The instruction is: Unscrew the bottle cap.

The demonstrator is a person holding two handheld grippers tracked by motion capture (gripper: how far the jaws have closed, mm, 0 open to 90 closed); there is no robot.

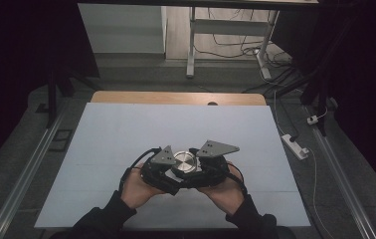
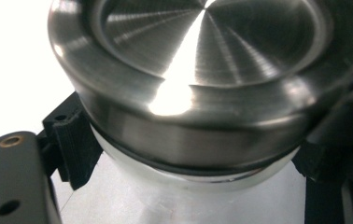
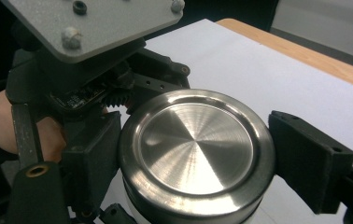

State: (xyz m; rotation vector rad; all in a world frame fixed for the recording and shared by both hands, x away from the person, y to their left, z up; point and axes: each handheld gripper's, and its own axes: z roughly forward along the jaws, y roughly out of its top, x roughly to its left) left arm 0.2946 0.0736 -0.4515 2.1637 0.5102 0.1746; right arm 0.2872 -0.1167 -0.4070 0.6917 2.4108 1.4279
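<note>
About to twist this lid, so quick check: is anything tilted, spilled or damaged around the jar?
Nothing stands out. The round brushed-steel lid sits level on the pale jar, held between the left gripper and the right gripper. The white table cover shows no spill.

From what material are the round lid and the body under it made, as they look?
The lid looks like brushed steel: silver, with fine circular turning marks and bright radial glints. A thin dark ring, maybe a rubber seal, runs under its rim. The body below looks pale and smooth, possibly frosted glass or plastic; I cannot tell which.
</note>
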